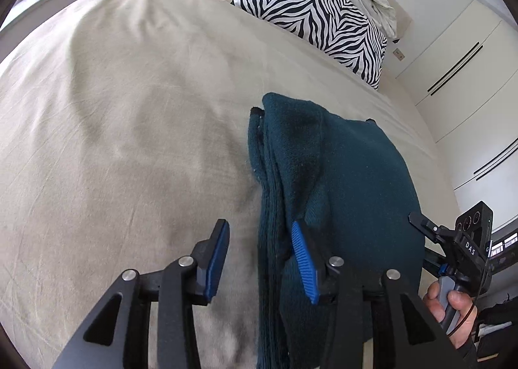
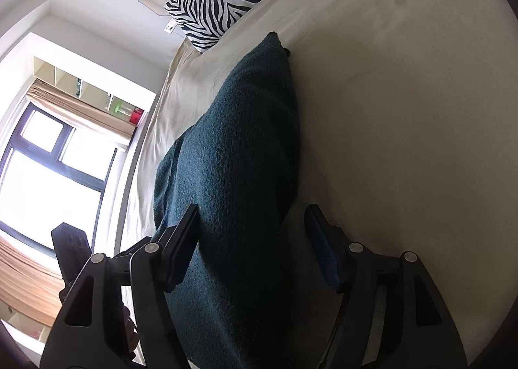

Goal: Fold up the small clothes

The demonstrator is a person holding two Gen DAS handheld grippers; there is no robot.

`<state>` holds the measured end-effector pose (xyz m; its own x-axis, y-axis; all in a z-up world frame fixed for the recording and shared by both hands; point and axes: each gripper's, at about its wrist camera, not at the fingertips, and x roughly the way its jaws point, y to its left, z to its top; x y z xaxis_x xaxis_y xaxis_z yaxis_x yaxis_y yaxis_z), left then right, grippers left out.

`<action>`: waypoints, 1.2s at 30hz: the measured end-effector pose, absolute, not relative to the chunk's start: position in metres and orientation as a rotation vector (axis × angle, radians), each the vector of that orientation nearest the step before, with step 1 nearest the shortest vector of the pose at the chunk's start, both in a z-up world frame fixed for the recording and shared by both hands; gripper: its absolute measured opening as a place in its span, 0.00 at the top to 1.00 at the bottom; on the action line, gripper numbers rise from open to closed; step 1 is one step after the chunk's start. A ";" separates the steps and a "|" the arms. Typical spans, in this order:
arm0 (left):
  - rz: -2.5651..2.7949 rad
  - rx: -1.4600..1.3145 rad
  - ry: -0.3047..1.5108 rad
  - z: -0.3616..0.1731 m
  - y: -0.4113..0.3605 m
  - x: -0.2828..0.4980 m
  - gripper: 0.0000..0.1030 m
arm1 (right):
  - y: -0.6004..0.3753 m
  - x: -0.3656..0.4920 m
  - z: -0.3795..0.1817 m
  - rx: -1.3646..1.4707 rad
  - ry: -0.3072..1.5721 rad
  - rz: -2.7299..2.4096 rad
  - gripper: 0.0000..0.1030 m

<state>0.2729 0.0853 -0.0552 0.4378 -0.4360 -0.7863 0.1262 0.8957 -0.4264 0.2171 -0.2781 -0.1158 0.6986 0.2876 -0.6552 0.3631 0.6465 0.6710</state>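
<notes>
Folded dark teal garment [image 1: 340, 181] lying on the beige bed [image 1: 129, 109], toward its right side, near the viewer; folded layers stacked along its left edge. Left tool [image 1: 260, 262] wide open, holding nothing: its right finger sits over the garment's near part, its left finger over bare sheet. Right tool [image 2: 251, 246] likewise spread wide and gripping nothing, its opening over the garment's near end. Zebra-print pillow [image 1: 310, 9] lies far, at the bed's head.

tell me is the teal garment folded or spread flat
Folded: the teal garment lies as a narrow bundle on the bed, stacked layer edges showing along its side.
</notes>
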 end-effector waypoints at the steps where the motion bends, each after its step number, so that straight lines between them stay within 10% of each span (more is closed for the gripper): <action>1: -0.350 -0.313 1.044 -0.051 0.089 0.263 0.52 | -0.277 0.209 -0.111 0.886 0.814 -0.066 0.38; 11: -0.233 -0.084 0.682 0.027 0.082 0.126 0.00 | -0.216 0.103 -0.023 0.568 0.648 -0.192 0.38; 18: -0.083 0.048 0.441 0.083 0.065 0.037 0.00 | -0.136 0.021 0.050 0.276 0.460 -0.266 0.06; 36: -0.083 -0.012 0.700 0.076 0.067 0.007 0.00 | -0.086 -0.028 0.086 0.266 0.619 -0.311 0.02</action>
